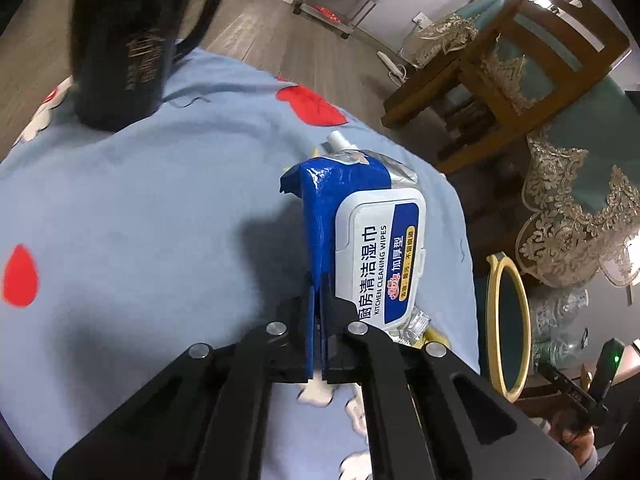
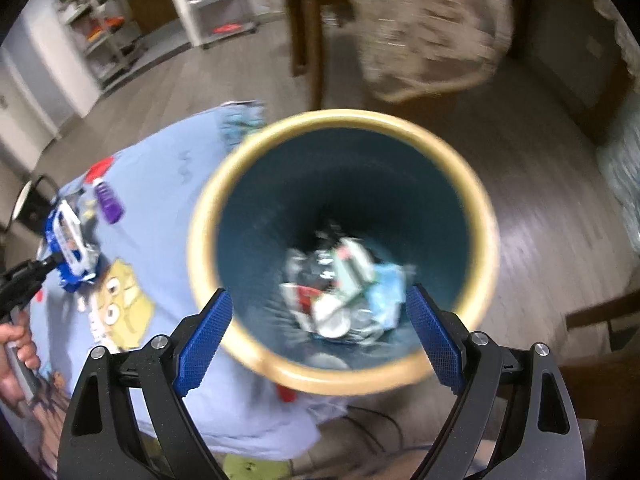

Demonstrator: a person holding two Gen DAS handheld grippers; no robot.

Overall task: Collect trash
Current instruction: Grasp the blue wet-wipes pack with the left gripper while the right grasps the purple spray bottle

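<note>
My left gripper [image 1: 318, 304] is shut on a blue kitchen wipes pack [image 1: 360, 236] with a white lid, held upright above the blue tablecloth [image 1: 160, 200]. The pack also shows in the right wrist view [image 2: 70, 246], at the far left in the left gripper. My right gripper [image 2: 316, 320] is open and empty, directly above the round bin [image 2: 340, 372], which has a yellow rim and dark teal inside. Crumpled trash [image 2: 344, 292] lies at the bin's bottom. The bin also shows in the left wrist view [image 1: 508, 320], beside the table's right edge.
A black mug [image 1: 124, 48] stands at the table's far left. A white-spouted pouch [image 1: 340, 144] lies behind the pack. A purple bottle [image 2: 108, 200] lies on the cloth. A wooden chair [image 1: 520, 60] and a lace-covered table [image 1: 580, 200] stand to the right.
</note>
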